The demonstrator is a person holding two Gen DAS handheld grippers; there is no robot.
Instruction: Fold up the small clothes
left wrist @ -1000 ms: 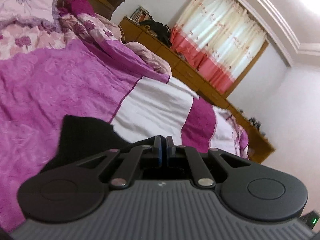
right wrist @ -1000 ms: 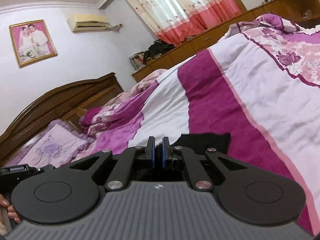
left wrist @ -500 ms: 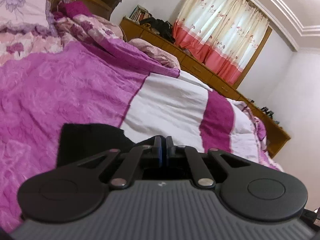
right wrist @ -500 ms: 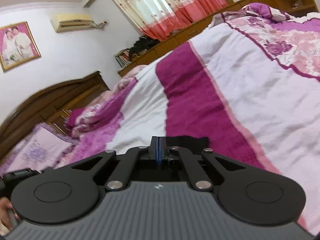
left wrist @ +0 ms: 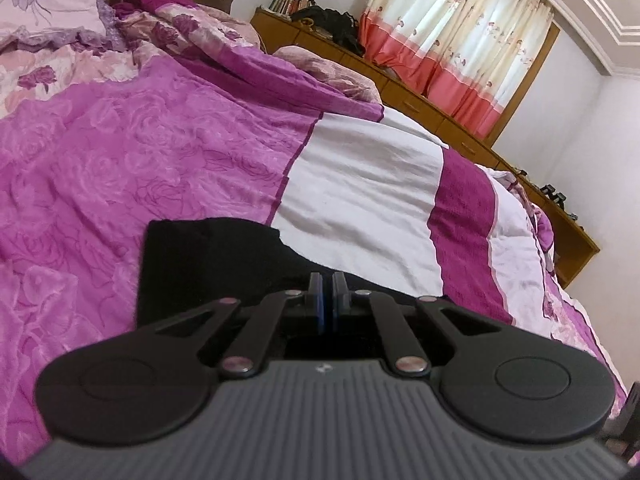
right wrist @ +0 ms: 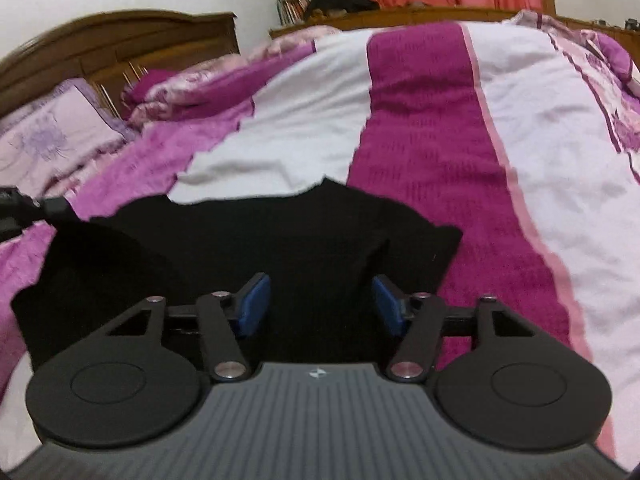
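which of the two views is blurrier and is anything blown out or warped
Right wrist view: motion-smeared, headboard and bedspread edges soft. Left wrist view: sharper, but daylight through the curtains washes out the upper right, and the fisheye bows the long cabinet. The black garment shows no detail in either.

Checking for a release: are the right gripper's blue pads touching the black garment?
Apart: the right wrist view shows the right gripper opening, both pads clear of the black garment lying between them.
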